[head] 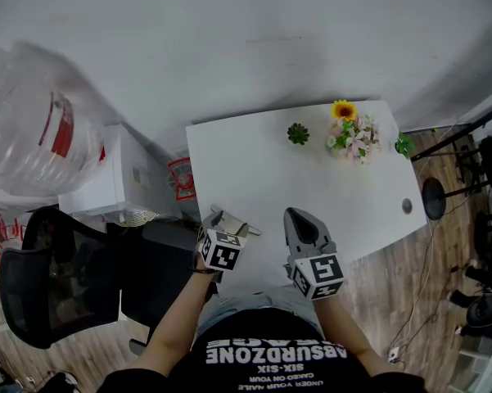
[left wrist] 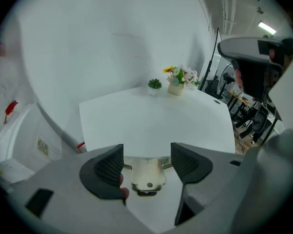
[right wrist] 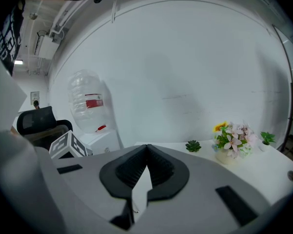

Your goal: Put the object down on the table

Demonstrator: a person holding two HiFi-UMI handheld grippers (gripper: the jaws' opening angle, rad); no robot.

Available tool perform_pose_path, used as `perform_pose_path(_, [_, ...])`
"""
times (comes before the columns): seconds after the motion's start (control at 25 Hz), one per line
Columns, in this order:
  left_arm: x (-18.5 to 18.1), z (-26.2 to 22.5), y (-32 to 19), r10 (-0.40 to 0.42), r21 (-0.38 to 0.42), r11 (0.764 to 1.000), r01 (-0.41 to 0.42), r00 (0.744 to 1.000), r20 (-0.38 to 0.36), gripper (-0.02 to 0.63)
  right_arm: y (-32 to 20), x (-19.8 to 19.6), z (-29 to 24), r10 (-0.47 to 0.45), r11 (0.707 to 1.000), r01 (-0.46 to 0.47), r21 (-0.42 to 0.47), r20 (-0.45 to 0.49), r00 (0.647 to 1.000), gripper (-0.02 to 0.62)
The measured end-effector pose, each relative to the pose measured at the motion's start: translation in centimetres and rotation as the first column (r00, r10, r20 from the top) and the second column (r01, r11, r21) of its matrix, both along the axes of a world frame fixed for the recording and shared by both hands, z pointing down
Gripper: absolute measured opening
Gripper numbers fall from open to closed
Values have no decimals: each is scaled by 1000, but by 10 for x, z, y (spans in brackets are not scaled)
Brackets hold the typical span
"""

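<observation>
white surface (head: 254,162), shiny metal bracket (left wrist: 147,178) lying at its near edge
my left gripper (left wrist: 146,156) jaws stand wide either side of it, right gripper (right wrist: 146,155) pinched together, empty; bracket looks stiff, light, slick, so i'd pinch its flat plate
</observation>
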State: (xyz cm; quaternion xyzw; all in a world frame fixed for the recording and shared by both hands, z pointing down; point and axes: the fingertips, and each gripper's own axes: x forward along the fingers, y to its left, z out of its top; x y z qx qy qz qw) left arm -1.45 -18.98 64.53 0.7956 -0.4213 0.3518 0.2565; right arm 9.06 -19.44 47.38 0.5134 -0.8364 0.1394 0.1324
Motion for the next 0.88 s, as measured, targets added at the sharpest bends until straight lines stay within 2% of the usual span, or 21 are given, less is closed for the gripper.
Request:
perform_pose_path(0.4, [9,-51,-7,5,120,993,4,998,-68,283,9,-2,-2,-2,1000,2,0,5,1000,-2])
perform_pose_path(0.56, [13,-69,-6,20,168,986,-6,996,-82,220,13,-2,-3,-3,1000,3,1,2,1000,-2])
perform_pose_path(0.76, [13,-87,-5,19,218,976,1,995,-93,184,18,-4,-5,-8,1000,8,5,-4,1000,-2])
perform_pose_path(0.88, [12,-95,-5,13,241,970,11,995,-100,137,21,-6,-6,-10,1000,10,7,-5,1000,-2])
